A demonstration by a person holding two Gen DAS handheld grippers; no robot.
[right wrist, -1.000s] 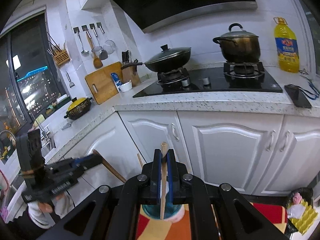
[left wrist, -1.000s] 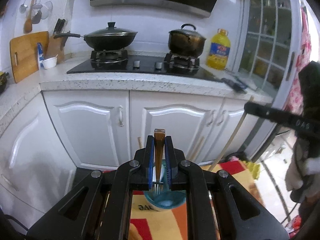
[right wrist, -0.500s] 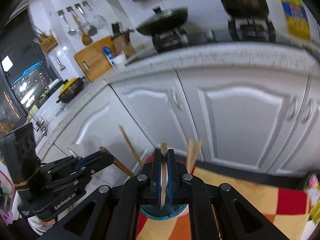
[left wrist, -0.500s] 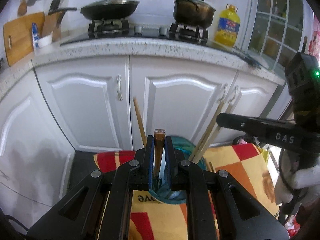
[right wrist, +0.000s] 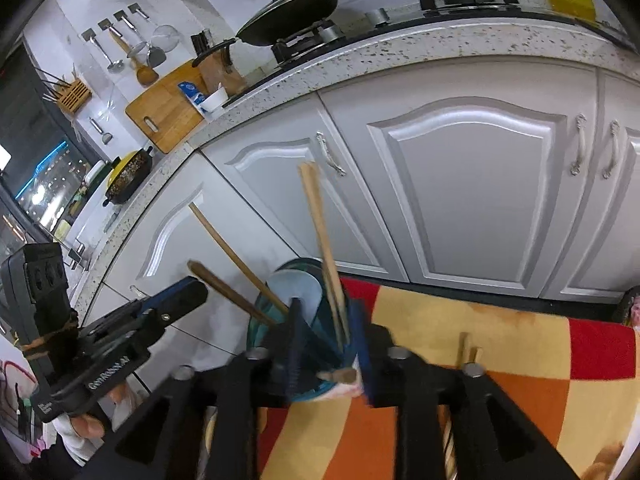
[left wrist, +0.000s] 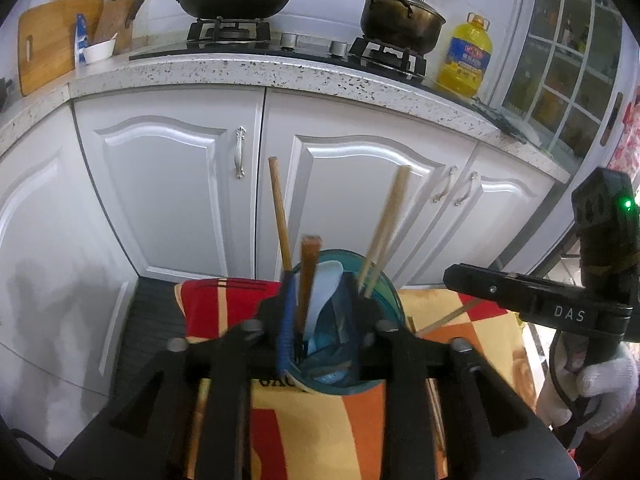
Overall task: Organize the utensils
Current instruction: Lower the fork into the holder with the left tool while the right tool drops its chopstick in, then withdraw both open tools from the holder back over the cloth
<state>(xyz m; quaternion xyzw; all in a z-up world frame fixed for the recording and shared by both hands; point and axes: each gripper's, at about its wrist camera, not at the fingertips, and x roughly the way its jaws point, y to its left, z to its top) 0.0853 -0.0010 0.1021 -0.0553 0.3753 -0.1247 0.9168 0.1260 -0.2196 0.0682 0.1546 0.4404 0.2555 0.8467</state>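
I have both grippers lowered from counter height to the cup (left wrist: 348,320), which stands on the chequered cloth (left wrist: 328,432) in front of the white cupboards (left wrist: 168,184). A second ago each gripper was clamped on one utensil above the cup; now both sets of jaws are opening. Left gripper (left wrist: 320,320): the brown-handled fork (left wrist: 309,276) stands between the pads with its tines down in the cup, leaning at the left pad, no longer squeezed. Right gripper (right wrist: 326,344): the chopsticks (right wrist: 322,240) rise between the parting pads with their lower ends in the cup; motion blur hides the contact, so they are probably free but I cannot confirm it. Already in the cup: a long wooden handle (left wrist: 280,216), a pale spoon (left wrist: 326,292) and a second pair of chopsticks in the left view. One stick (right wrist: 466,350) lies on the cloth right of the cup, so the task is not finished. In my judgement both releases are under way; next I must lift each gripper straight up, since a tilted withdrawal could drag a handle and tip the cup.
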